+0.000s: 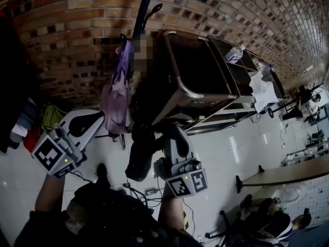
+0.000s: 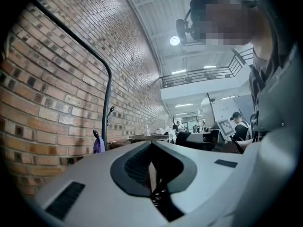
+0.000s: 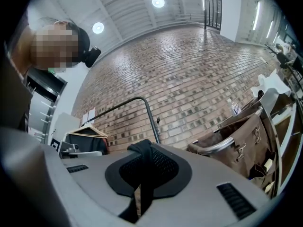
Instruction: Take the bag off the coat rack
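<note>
My right gripper (image 3: 140,183) is shut on the black strap (image 3: 142,151) of a black bag (image 1: 140,151). In the head view the bag hangs just left of that gripper (image 1: 172,134), apart from the black coat rack pole (image 1: 146,4). A purple bag (image 1: 119,94) still hangs on the rack. My left gripper (image 1: 85,123) is held left of the purple bag without touching it. In the left gripper view its jaws (image 2: 152,174) are shut with nothing between them, and the rack pole (image 2: 105,108) and purple bag (image 2: 98,145) lie further off.
A brown canvas cart on a metal frame (image 1: 205,71) stands right of the rack against the brick wall (image 1: 61,40). Dark clothes on a hanger (image 3: 85,135) hang to the left. Cables (image 1: 141,192) lie on the white floor. A table edge (image 1: 288,173) is at the right.
</note>
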{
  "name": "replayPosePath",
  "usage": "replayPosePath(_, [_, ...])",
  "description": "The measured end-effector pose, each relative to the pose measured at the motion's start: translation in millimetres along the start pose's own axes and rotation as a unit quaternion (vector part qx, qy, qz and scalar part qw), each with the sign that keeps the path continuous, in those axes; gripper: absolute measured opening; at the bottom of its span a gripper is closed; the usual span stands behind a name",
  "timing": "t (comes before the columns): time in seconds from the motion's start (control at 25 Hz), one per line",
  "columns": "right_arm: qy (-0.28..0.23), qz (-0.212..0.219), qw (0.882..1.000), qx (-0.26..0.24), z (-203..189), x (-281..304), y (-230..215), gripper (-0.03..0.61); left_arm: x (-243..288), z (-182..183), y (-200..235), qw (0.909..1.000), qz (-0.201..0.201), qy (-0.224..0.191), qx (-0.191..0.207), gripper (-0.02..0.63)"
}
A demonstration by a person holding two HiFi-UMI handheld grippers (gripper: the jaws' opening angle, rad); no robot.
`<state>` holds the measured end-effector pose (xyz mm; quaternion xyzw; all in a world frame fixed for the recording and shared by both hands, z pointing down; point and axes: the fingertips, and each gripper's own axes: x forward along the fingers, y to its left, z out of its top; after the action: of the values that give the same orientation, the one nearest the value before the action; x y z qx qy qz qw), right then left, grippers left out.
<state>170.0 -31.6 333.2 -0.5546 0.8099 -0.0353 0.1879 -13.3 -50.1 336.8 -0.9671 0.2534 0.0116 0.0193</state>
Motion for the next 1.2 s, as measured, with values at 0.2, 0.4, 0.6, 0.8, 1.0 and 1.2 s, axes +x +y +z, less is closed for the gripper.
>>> replayPosePath(0.2, [0.005,0.022,1.000,0.001,11,-34,21,0.035,-21,4,-39,0.9999,0.011,-0.005,0.000,0.018])
replayPosePath(0.4, [0.017,0.041,0.999,0.003,19,-64,48,0.035,-48,14,-69,0.9997,0.021,-0.011,0.007,0.018])
replayPosePath(0.6, [0.022,0.049,0.998,0.027,21,-93,62,0.035,-64,19,-93,0.9994,0.027,-0.024,0.001,0.018])
replayPosePath(0.8, [0.032,0.054,0.997,0.036,17,-118,70,0.035,-69,15,-116,0.9997,0.022,-0.014,0.002,0.018])
replayPosePath(1.0, [0.040,0.063,0.997,0.036,13,-132,79,0.035,-74,10,-134,0.9997,0.023,-0.002,0.005,0.018])
replayPosePath(1.2, [0.042,0.073,0.996,0.036,15,-138,85,0.035,-78,11,-143,0.9995,0.030,-0.005,0.004,0.018])
